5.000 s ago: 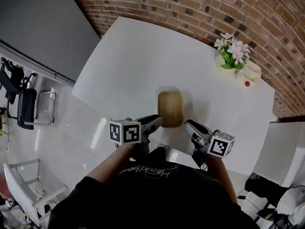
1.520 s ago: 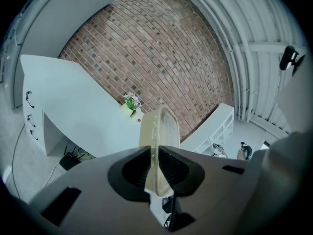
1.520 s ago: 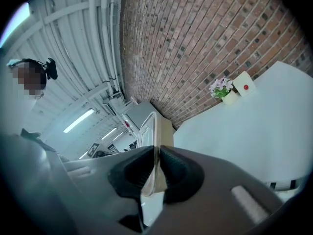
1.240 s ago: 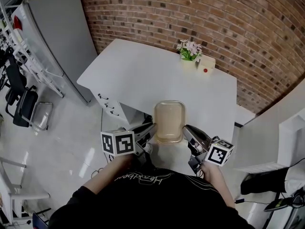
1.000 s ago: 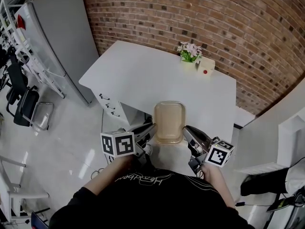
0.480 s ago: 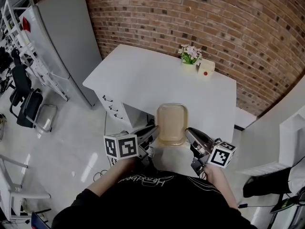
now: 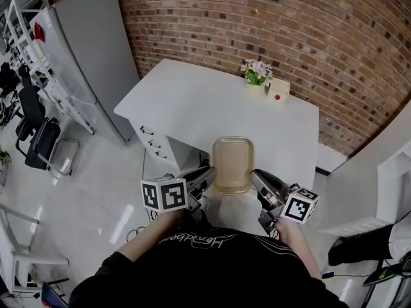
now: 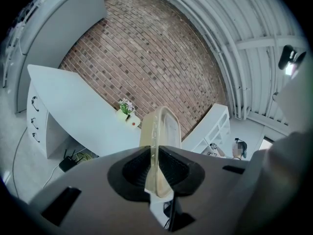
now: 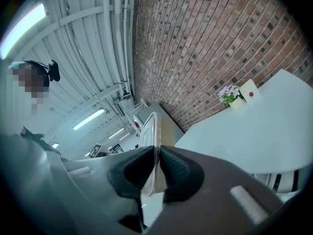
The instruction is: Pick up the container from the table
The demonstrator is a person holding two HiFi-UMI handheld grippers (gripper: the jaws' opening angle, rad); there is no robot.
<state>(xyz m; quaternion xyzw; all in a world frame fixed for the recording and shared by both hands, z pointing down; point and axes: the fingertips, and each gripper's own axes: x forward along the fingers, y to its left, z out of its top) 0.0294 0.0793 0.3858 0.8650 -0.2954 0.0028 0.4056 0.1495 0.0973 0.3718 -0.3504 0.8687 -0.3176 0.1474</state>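
Between both grippers, in the air before the person: tan translucent plastic container (image 7: 231, 164), held level, clear of the white table (image 7: 192, 101). Left gripper (image 7: 207, 174) clamped on its left rim; right gripper (image 7: 255, 176) clamped on its right rim. At the table's far edge: potted flowers (image 7: 256, 74), white box with red dot (image 7: 278, 90). Behind: brick wall (image 7: 257, 18).

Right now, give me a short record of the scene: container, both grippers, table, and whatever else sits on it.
container: tan, shallow, lifted clear of the table, held at two opposite rims
left gripper: jaws shut on the container's rim
right gripper: jaws shut on the opposite rim
table: white, against the brick wall
on table: potted flowers; small white box with a red dot
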